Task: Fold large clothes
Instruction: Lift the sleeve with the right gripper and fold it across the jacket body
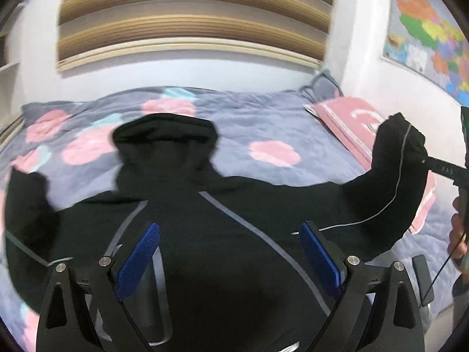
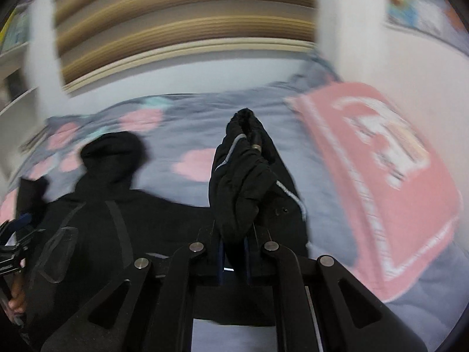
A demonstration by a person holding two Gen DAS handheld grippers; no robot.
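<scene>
A black hooded jacket (image 1: 222, 234) with grey stripes lies spread on the bed, hood (image 1: 164, 138) pointing to the far side. My left gripper (image 1: 231, 252) is open above the jacket's body, blue pads (image 1: 140, 261) wide apart and empty. My right gripper (image 2: 234, 252) is shut on the jacket's right sleeve (image 2: 243, 176), which is bunched and lifted off the bed. The lifted sleeve also shows in the left wrist view (image 1: 395, 170) at the right, with the right gripper (image 1: 428, 160) clamped on its cuff.
The bed has a grey-blue quilt (image 1: 263, 117) with pink flowers. A pink pillow (image 2: 381, 170) lies at the right by the wall. A wooden slatted headboard (image 1: 190, 23) stands behind; a coloured map (image 1: 428, 35) hangs on the right wall.
</scene>
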